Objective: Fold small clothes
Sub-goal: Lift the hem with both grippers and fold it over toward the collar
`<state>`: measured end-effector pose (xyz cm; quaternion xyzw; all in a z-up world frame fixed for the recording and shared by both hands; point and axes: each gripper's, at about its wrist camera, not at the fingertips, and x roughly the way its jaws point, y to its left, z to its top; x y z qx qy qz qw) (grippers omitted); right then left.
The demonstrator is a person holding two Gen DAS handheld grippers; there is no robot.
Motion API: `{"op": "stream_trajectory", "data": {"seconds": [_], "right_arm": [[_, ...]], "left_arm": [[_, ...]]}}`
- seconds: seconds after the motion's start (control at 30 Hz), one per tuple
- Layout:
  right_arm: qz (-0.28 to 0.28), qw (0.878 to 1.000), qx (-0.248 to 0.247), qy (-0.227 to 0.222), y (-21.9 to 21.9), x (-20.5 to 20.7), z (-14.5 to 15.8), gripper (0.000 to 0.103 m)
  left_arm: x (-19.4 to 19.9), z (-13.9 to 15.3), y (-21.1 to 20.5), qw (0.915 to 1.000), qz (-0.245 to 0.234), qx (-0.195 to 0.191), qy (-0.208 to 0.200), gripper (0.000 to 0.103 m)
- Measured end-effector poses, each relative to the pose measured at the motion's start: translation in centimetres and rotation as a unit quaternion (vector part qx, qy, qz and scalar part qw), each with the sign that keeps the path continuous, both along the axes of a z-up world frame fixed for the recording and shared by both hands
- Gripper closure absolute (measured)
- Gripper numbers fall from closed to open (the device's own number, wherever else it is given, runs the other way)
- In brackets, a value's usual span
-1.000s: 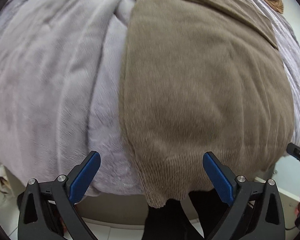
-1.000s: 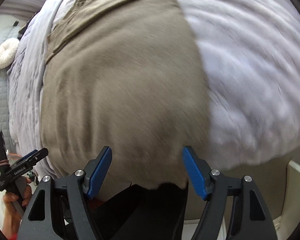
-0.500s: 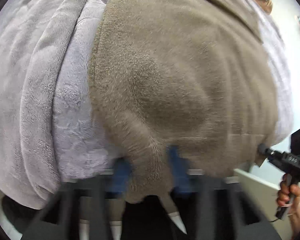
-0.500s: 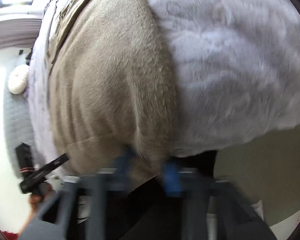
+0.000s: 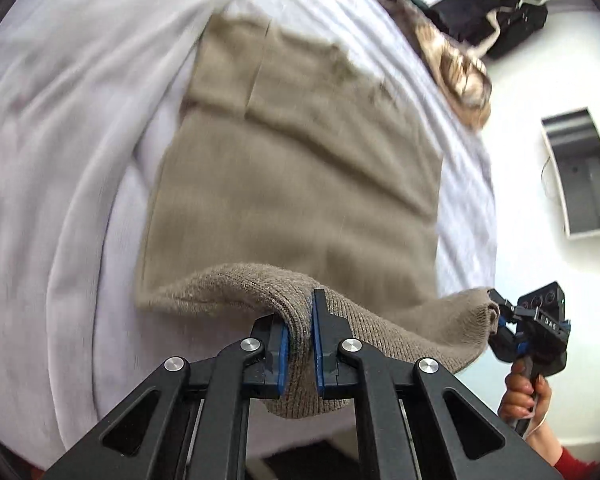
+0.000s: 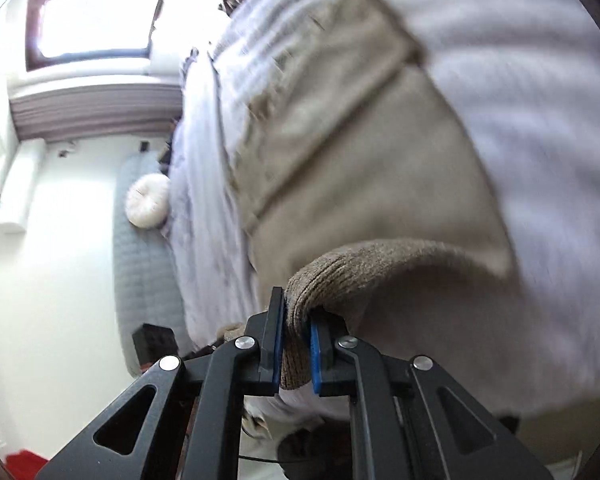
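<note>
A taupe knit garment (image 5: pixel 300 184) lies flat on a pale lilac plush blanket (image 5: pixel 80 160), its near ribbed hem lifted off the bed. My left gripper (image 5: pixel 300 344) is shut on the hem near its left corner, knit bunched between the blue pads. In the same view my right gripper (image 5: pixel 500 320), held by a hand (image 5: pixel 524 396), pinches the hem's other corner. From the right wrist, the garment (image 6: pixel 380 152) stretches away over the blanket (image 6: pixel 540 100), and the right gripper (image 6: pixel 296 344) is shut on the rolled hem edge.
A brown patterned cloth (image 5: pixel 452 64) lies along the bed's far edge, with dark bags (image 5: pixel 500 12) on the white floor beyond. A grey tray-like box (image 5: pixel 584 176) sits on the floor at right. A round white cushion (image 6: pixel 148 200) rests on a quilted grey mat (image 6: pixel 140 280) by the window.
Both grippers went from open beside the hem to shut on it. They then rose and tipped forward, lifting the hem so that more of the bed and room shows.
</note>
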<state>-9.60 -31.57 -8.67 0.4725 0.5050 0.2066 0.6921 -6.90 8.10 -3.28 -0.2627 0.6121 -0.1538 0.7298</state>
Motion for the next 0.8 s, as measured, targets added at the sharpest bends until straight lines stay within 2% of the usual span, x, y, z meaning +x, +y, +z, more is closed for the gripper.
{"op": "stream_trajectory", "data": {"seconds": [0.13, 0.2, 0.37, 0.43, 0.6, 0.7, 0.8], "right_arm": [[-0.009, 0.999, 0.023, -0.030, -0.5, 6.0, 2.3, 0.092], [-0.008, 0.999, 0.026, -0.041, -0.4, 8.7, 3.0, 0.092], [-0.004, 0.998, 0.015, -0.056, -0.4, 17.8, 3.8, 0.092], [-0.006, 0.998, 0.013, -0.054, -1.2, 20.6, 2.9, 0.092], [-0.022, 1.000, 0.002, -0.017, -2.1, 27.3, -0.8, 0.092], [-0.029, 0.999, -0.012, 0.005, -2.6, 29.2, -3.2, 0.092], [-0.038, 0.999, -0.007, 0.036, -3.0, 30.7, -5.6, 0.088]], "left_arm": [[6.4, 1.7, 0.4, 0.9991, 0.018, -0.008, -0.037, 0.092], [9.3, 2.1, 0.5, 0.9983, 0.023, 0.000, -0.054, 0.092], [16.8, 0.9, -0.3, 0.9963, 0.052, 0.018, -0.067, 0.092], [20.1, -0.6, -0.8, 0.9957, 0.062, 0.026, -0.064, 0.092], [25.3, -4.3, -2.5, 0.9943, 0.063, 0.065, -0.056, 0.092], [26.8, -6.5, -3.2, 0.9916, 0.070, 0.099, -0.044, 0.092], [27.2, -8.0, -3.1, 0.9921, 0.071, 0.102, -0.019, 0.087]]}}
